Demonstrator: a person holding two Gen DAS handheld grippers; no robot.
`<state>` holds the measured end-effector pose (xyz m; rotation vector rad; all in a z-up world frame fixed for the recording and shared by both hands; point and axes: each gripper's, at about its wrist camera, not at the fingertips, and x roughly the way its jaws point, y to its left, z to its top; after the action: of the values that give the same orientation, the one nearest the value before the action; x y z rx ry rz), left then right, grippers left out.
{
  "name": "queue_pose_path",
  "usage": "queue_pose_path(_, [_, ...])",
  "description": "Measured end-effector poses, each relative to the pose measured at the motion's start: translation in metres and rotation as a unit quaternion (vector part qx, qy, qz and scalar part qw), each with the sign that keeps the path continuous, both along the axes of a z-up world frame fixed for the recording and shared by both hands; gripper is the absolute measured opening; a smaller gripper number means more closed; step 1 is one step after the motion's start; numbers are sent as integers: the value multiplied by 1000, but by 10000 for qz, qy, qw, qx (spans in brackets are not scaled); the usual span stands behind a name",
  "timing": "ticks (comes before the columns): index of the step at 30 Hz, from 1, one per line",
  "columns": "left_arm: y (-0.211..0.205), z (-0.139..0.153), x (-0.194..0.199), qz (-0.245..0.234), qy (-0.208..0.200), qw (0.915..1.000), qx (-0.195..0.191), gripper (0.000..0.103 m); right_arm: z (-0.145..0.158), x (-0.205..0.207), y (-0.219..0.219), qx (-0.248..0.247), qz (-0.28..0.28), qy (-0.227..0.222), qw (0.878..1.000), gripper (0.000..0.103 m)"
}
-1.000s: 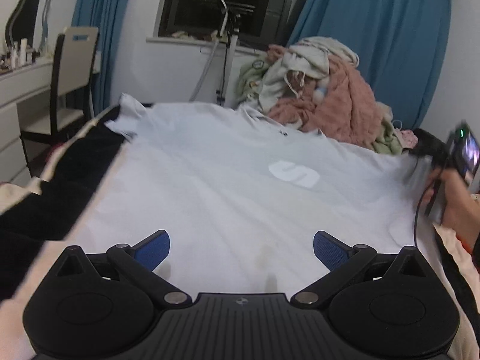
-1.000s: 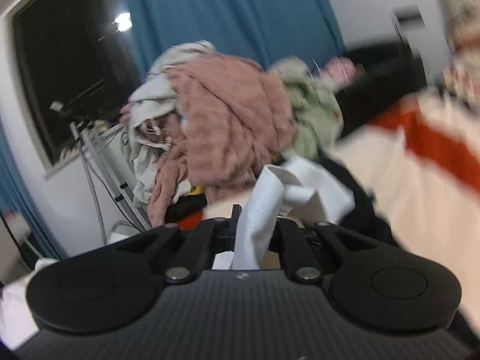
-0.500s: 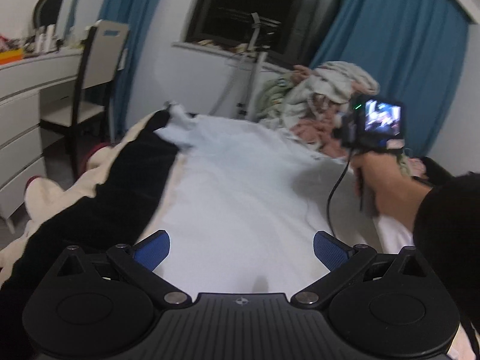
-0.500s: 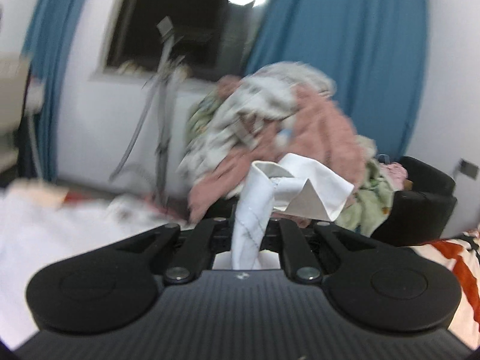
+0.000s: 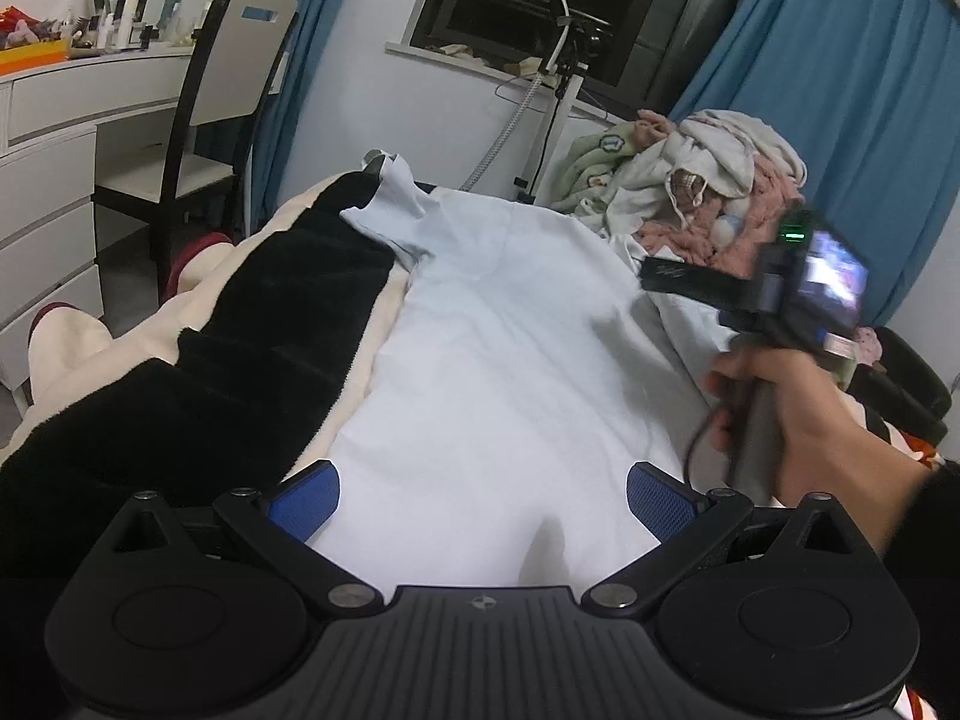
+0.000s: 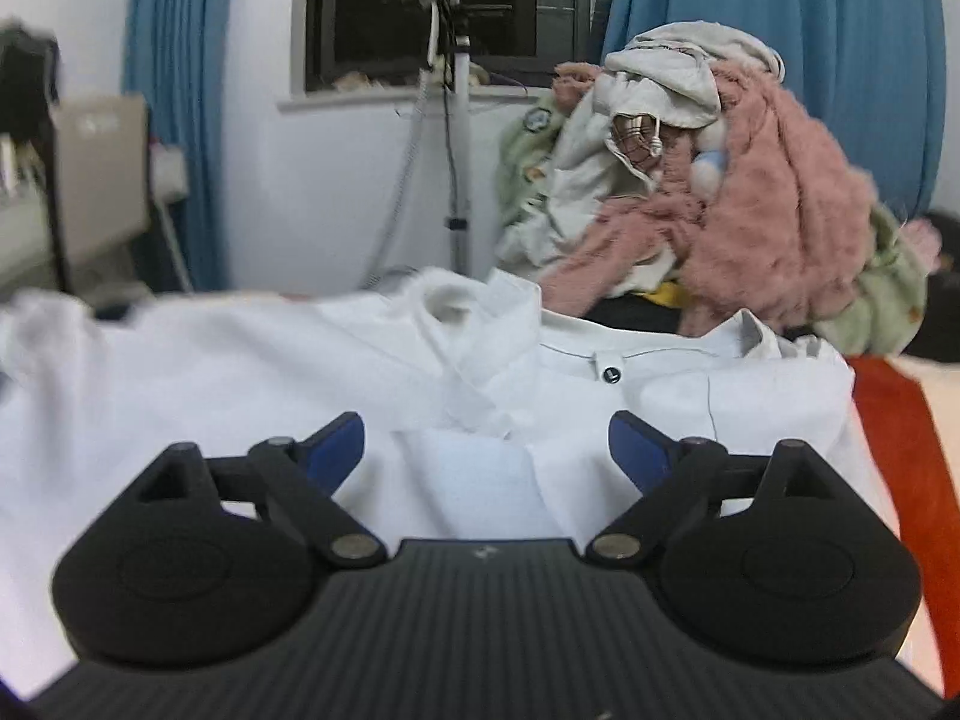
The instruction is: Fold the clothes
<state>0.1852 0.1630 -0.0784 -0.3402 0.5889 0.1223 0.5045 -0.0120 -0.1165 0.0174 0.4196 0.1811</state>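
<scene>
A white shirt (image 5: pixel 510 360) lies spread on the bed, one sleeve stretched to the far left corner. My left gripper (image 5: pixel 483 495) is open and empty, low over the shirt's near hem. My right gripper (image 6: pixel 486 450) is open and empty above the shirt's folded-over right side (image 6: pixel 600 396), where a collar and a dark button show. In the left wrist view the right gripper's body (image 5: pixel 780 294) hovers over the shirt's right edge, held by a hand.
A black and cream blanket (image 5: pixel 198 360) covers the bed left of the shirt. A heap of pink, white and green clothes (image 6: pixel 720 180) sits at the far end. A chair (image 5: pixel 204 138) and white dresser (image 5: pixel 54 180) stand at the left.
My right gripper has opened and let go of the white shirt fabric it held, which now lies folded over on the shirt. The left gripper stayed open, its view swinging left.
</scene>
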Motion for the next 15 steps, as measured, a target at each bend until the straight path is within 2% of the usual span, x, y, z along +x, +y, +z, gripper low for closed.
queue_pose_path(3, [-6,5,-7,9,-95,9999,136,103,18,-45,-20,353,-21,-159,9992,90])
queue_pose_path(9, [-31,12,-21,-202,-91,9990,400,103,43,-148,-76,909,-574,-214,9940,90])
queue_pose_path(15, [-49,24,-47,-432,-183,9974,544,103,60,-247,-125,707,-836,-449,9930,90])
